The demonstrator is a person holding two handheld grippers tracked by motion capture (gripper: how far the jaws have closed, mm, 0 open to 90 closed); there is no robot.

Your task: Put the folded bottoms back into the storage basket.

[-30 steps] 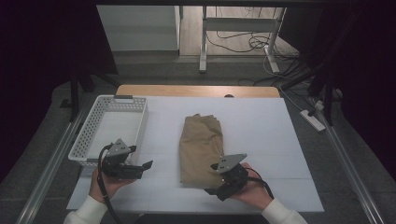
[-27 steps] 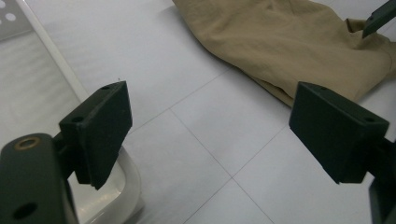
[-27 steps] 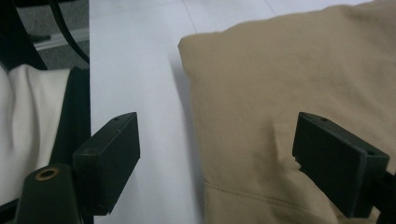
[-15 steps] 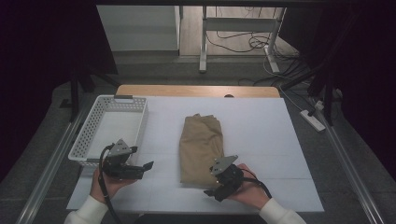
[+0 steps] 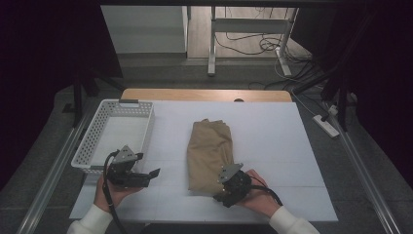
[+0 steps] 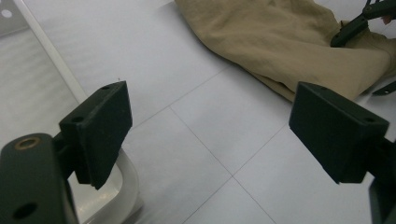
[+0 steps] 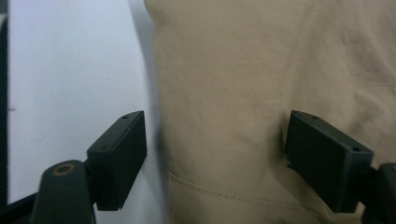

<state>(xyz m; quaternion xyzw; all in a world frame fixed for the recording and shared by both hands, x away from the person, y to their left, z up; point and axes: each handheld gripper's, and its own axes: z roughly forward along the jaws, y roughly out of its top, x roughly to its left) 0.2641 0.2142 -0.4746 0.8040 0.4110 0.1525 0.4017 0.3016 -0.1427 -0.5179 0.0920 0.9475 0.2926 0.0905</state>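
A folded tan garment (image 5: 209, 152) lies in the middle of the white table (image 5: 272, 131). My right gripper (image 5: 220, 189) is at its near right corner, held in a hand. In the right gripper view, the tan garment (image 7: 243, 84) and its stitched hem run between the jaws of the right gripper (image 7: 219, 140). One jaw is over bare table and the other rests over the cloth. These jaws have just been closing but still stand apart, not pinching. My left gripper (image 5: 148, 176) (image 6: 217, 119) hovers open over bare table, nothing between its jaws, left of the garment (image 6: 289, 42).
A white perforated basket (image 5: 92, 146) stands at the table's left, its rim (image 6: 51, 56) close beside my left gripper. A wooden strip edges the table's far side. Metal rails run along both sides, and cables and a power strip lie on the floor beyond.
The right gripper has shifted slightly left and nearer, onto the garment's near corner. The left gripper has stayed put.
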